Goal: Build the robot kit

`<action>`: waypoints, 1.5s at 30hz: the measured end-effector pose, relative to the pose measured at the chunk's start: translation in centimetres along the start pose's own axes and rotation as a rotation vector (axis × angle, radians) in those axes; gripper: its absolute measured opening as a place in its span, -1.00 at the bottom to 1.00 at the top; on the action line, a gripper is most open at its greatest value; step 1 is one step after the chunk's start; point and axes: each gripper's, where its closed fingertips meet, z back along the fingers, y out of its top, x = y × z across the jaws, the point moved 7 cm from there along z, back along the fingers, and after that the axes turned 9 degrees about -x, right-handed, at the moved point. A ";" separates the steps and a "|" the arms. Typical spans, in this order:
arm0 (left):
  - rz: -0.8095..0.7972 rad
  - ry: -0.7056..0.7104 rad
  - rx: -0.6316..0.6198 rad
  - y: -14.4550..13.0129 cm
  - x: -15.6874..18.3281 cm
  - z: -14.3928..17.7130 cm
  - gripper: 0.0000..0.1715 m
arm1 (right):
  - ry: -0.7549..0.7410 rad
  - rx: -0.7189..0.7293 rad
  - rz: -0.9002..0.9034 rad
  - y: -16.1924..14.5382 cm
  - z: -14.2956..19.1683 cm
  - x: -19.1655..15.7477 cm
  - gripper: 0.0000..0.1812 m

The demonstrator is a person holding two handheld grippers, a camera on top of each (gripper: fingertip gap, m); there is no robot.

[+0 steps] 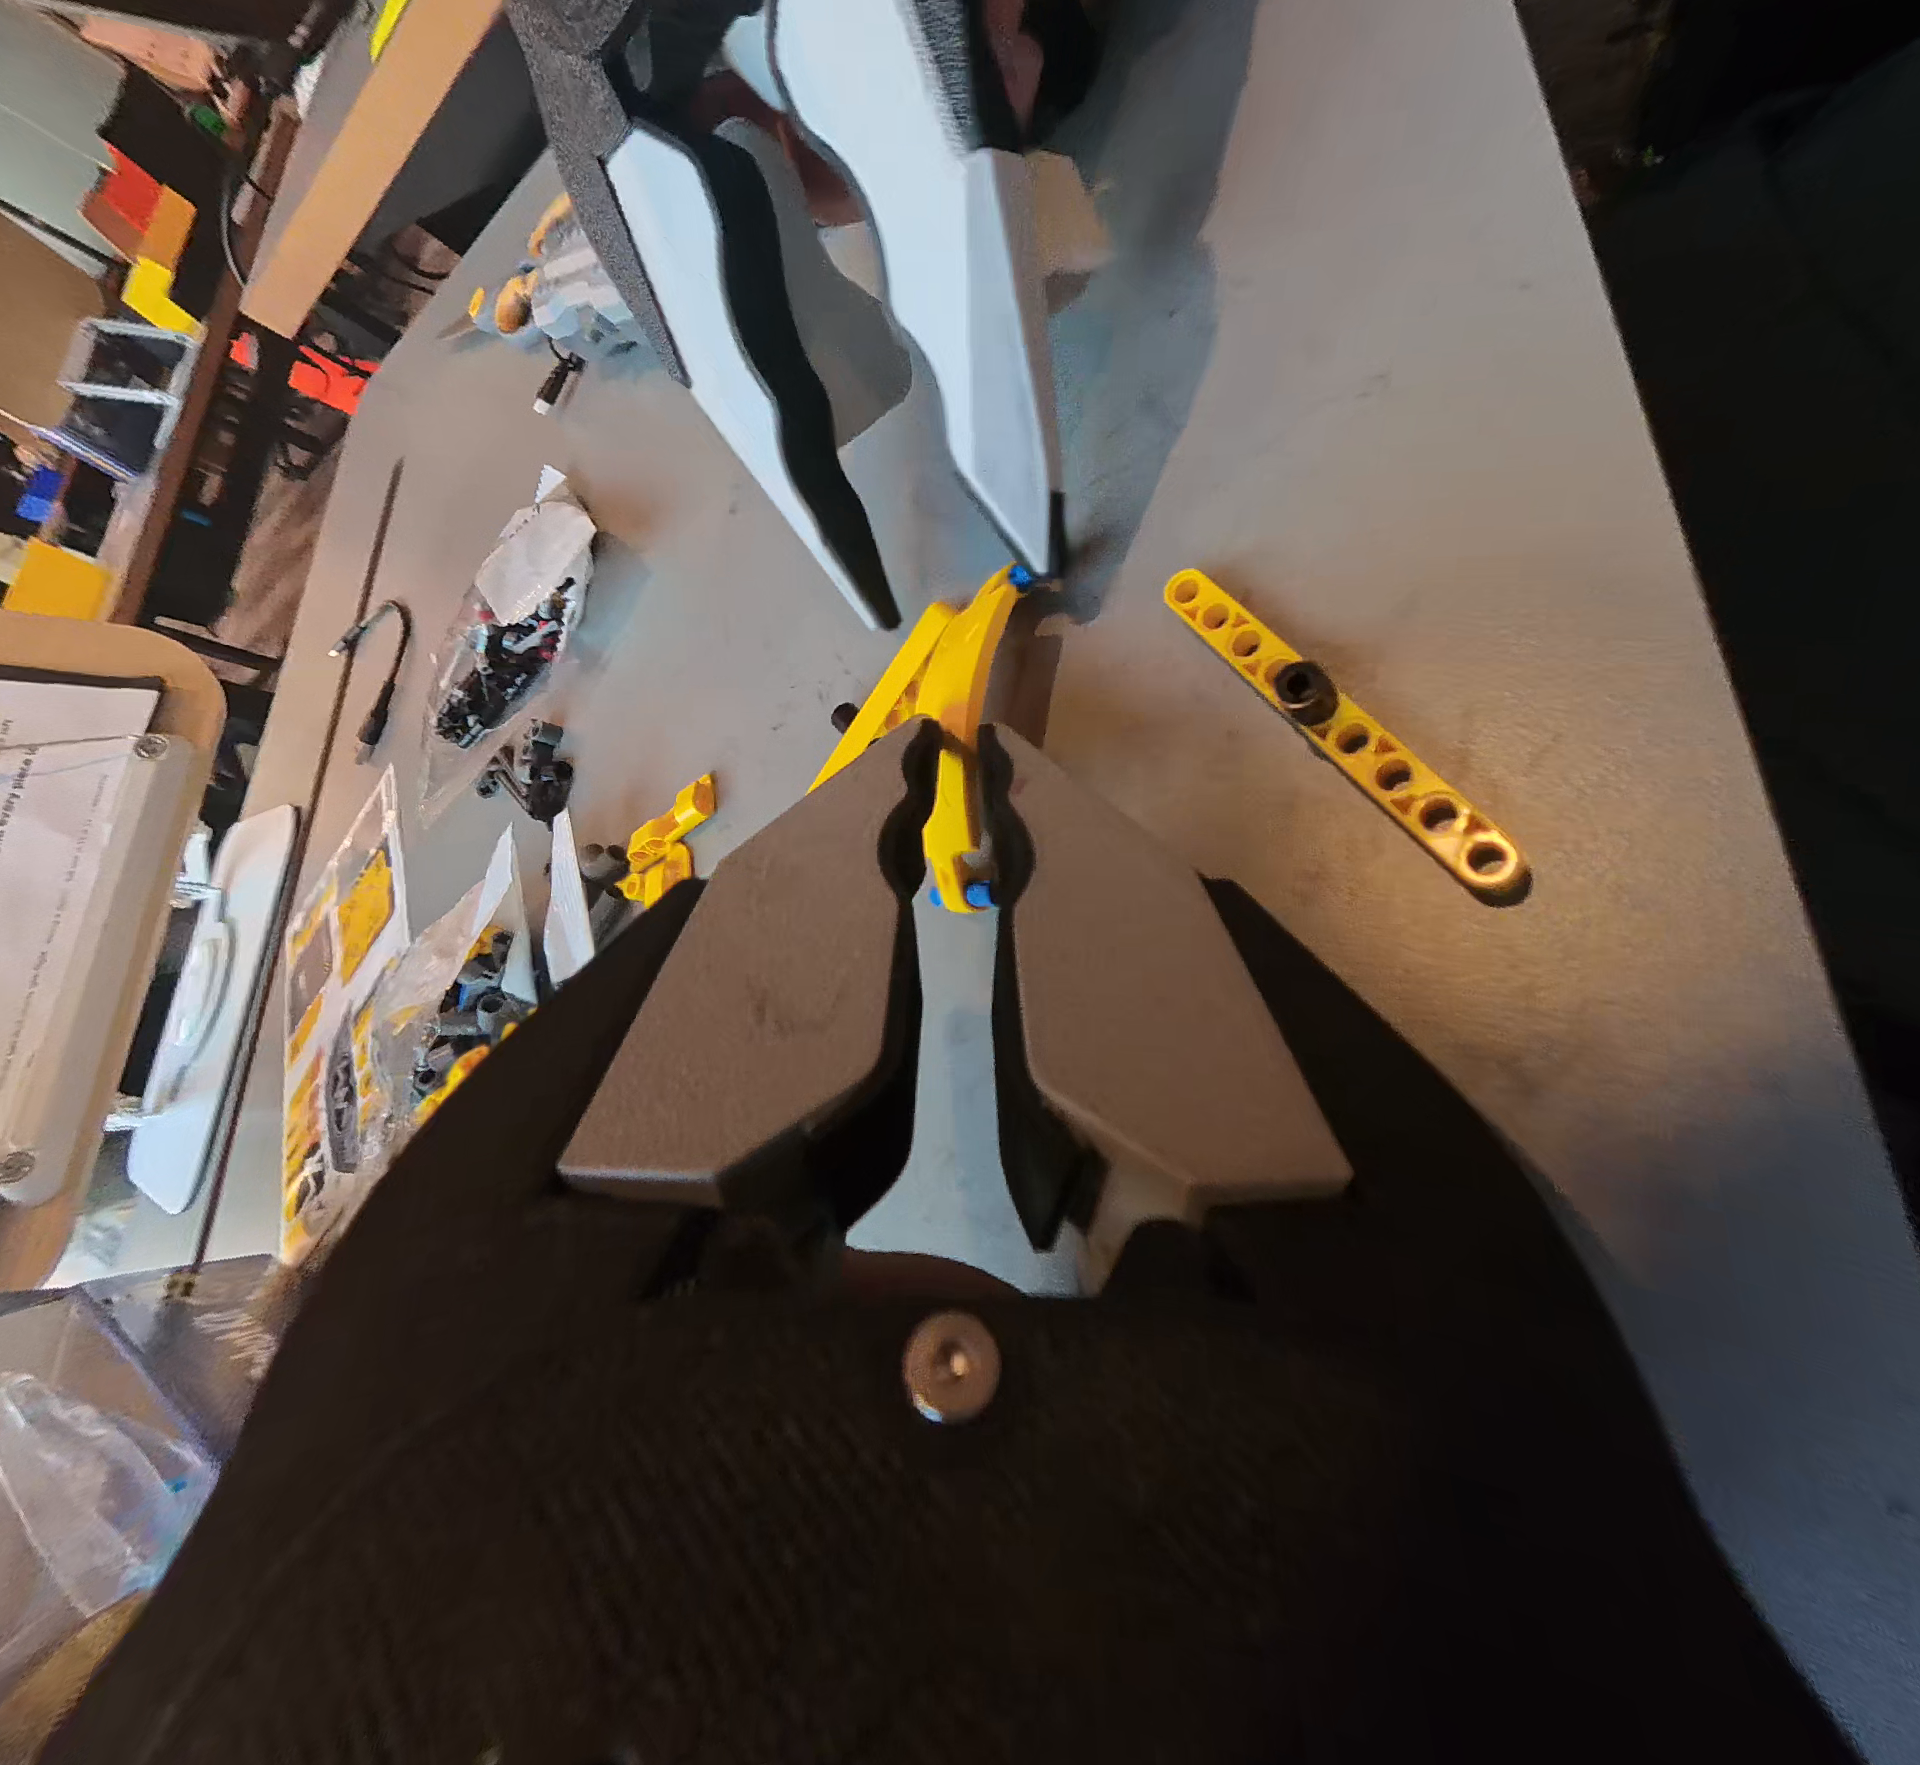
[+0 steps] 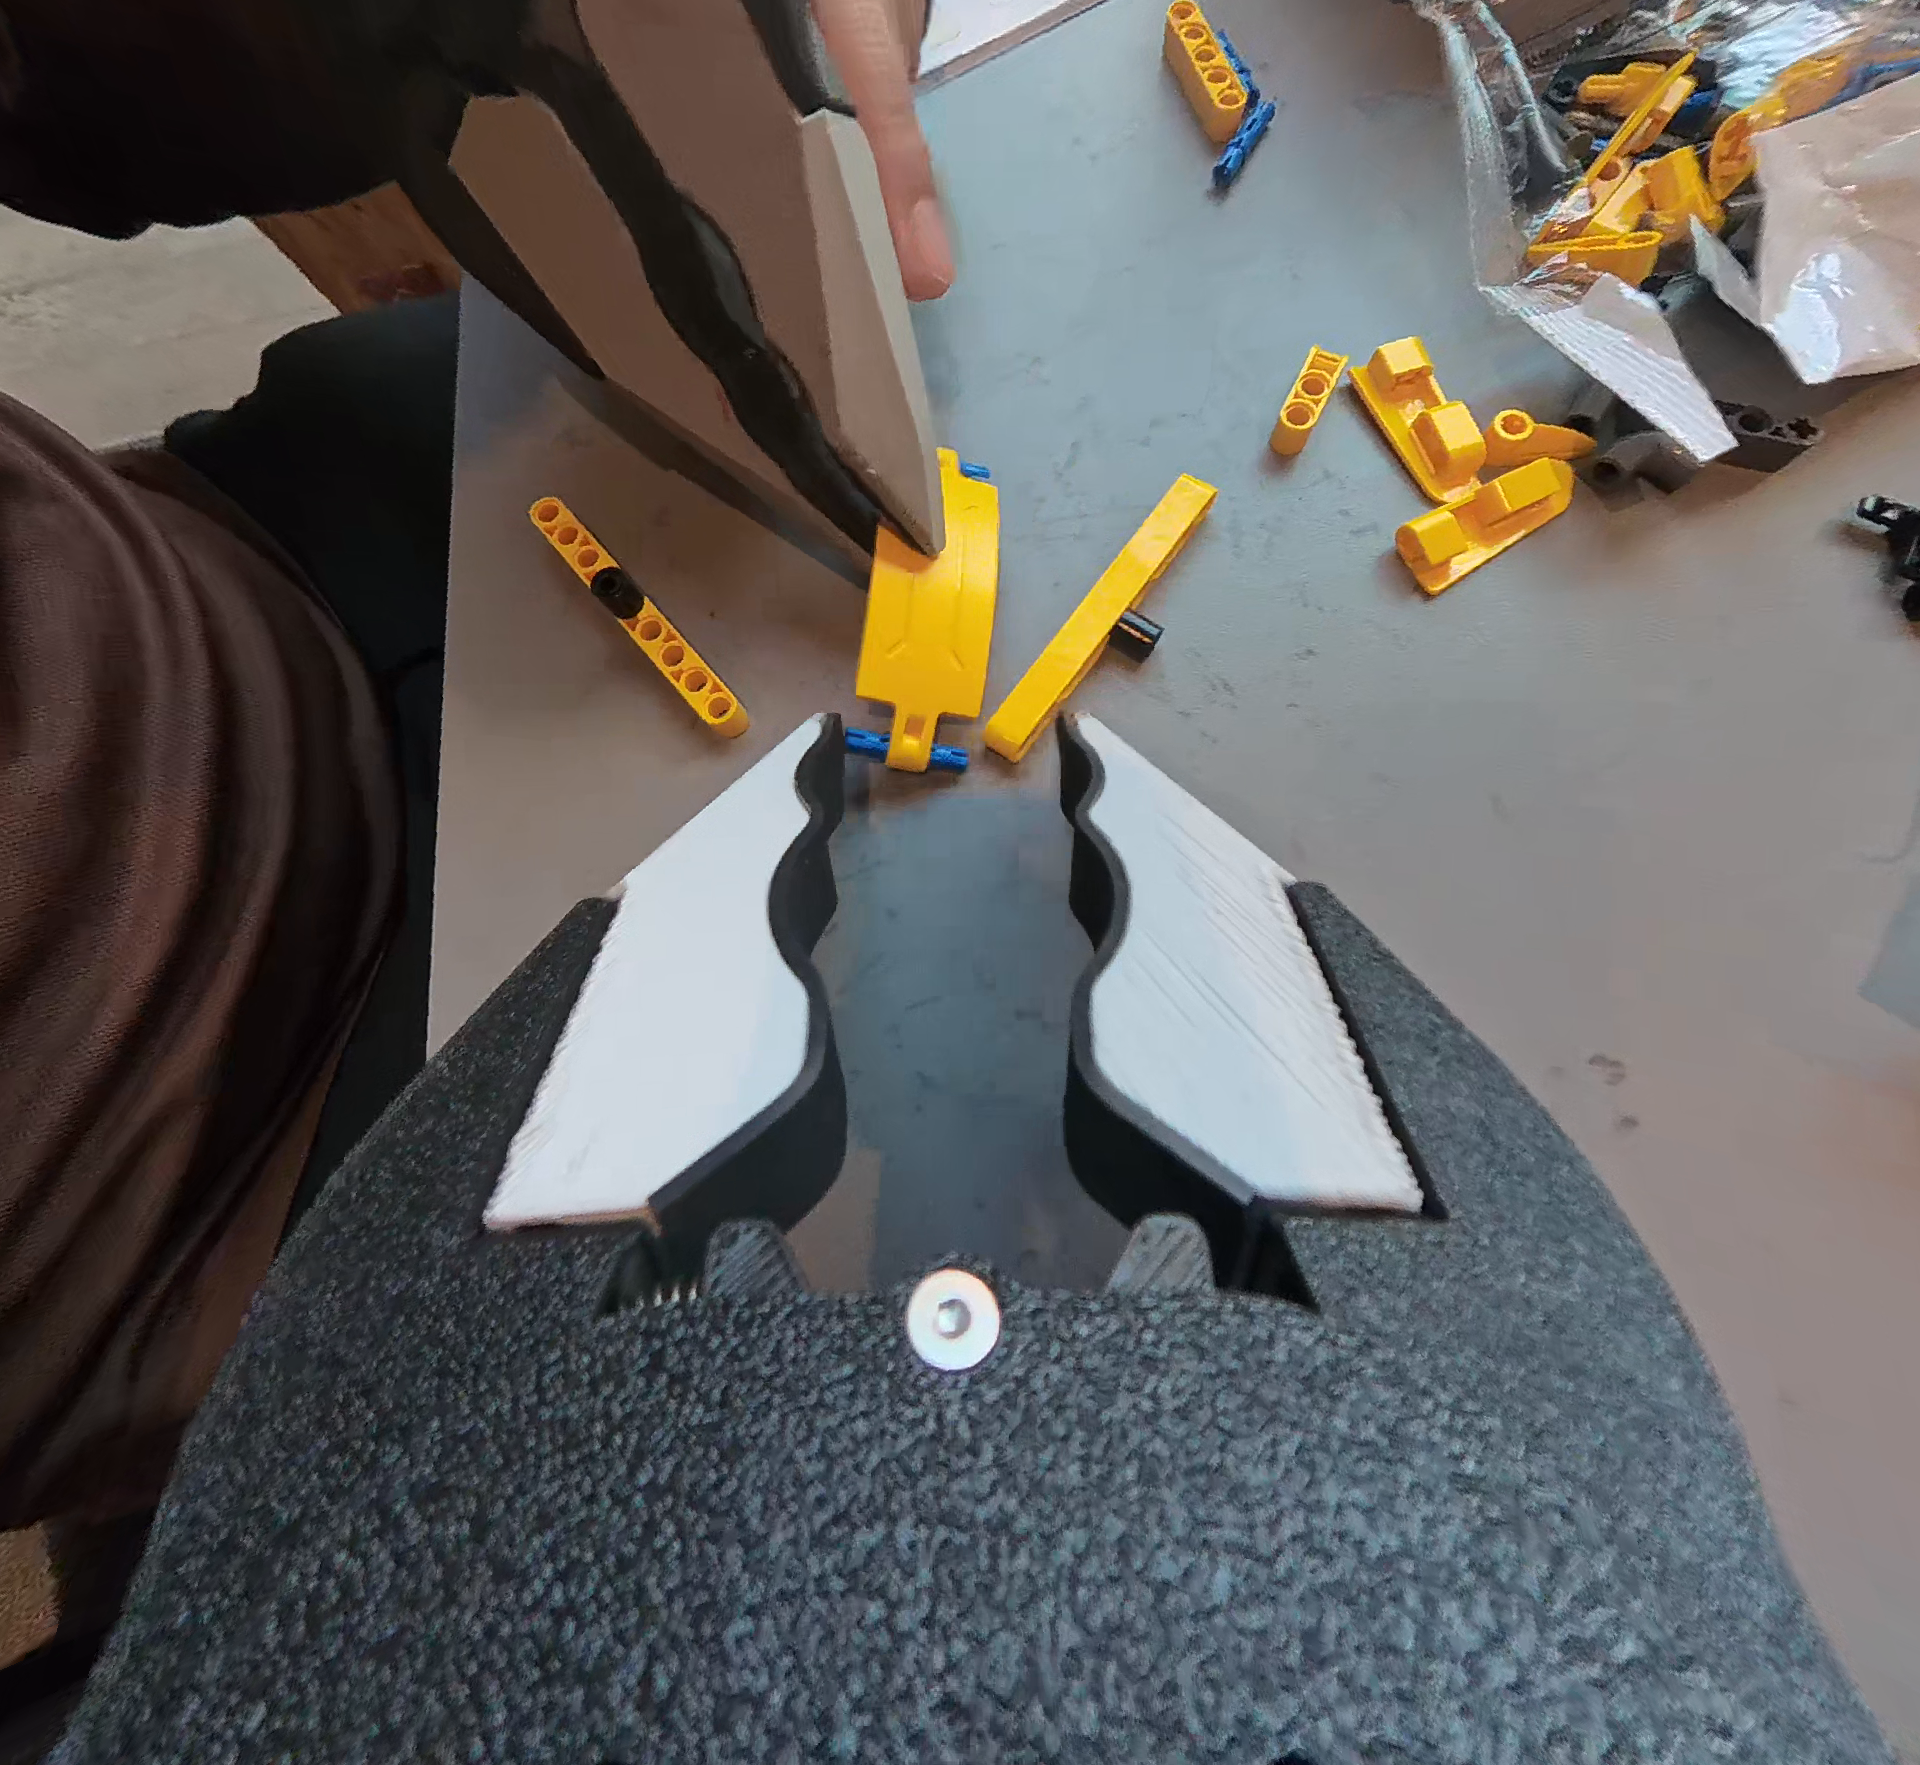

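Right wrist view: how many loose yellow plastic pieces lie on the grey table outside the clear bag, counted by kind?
Yellow plastic beams with round holes: 3
Curved yellow plastic panel: 1
Long smooth yellow plastic bar: 1
Blocky yellow plastic wedge pieces: 3
Total: 8

Between the left gripper [image 1: 954,744]'s dark fingers sits a yellow curved panel [image 2: 928,619] with blue pins at its ends. The right gripper [image 2: 945,728] has white fingers with black wavy pads and a speckled black body. Left of those fingers lies a yellow holed beam [image 2: 636,612] bearing a black pin; right of them, a plain yellow bar [image 2: 1101,619]. The table [image 2: 1351,884] is dull grey.
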 end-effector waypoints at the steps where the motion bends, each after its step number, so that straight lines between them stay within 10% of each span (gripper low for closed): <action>1: -0.016 0.019 0.003 0.0 0.1 0.0 -0.96 | -0.005 0.022 -0.013 0.1 0.2 0.2 -0.55; 31: -0.157 0.137 -0.009 -0.6 0.7 -0.2 -0.86 | 0.032 0.036 -0.229 1.1 -0.6 3.0 -0.79; 40: 0.037 0.044 0.199 2.3 -1.7 2.5 -0.72 | -0.003 -0.048 -0.077 1.4 -1.6 2.4 -0.91; 45: 0.037 -0.056 0.026 1.8 -2.4 1.5 -0.51 | 0.075 -0.044 -0.089 1.5 -1.5 2.8 -0.86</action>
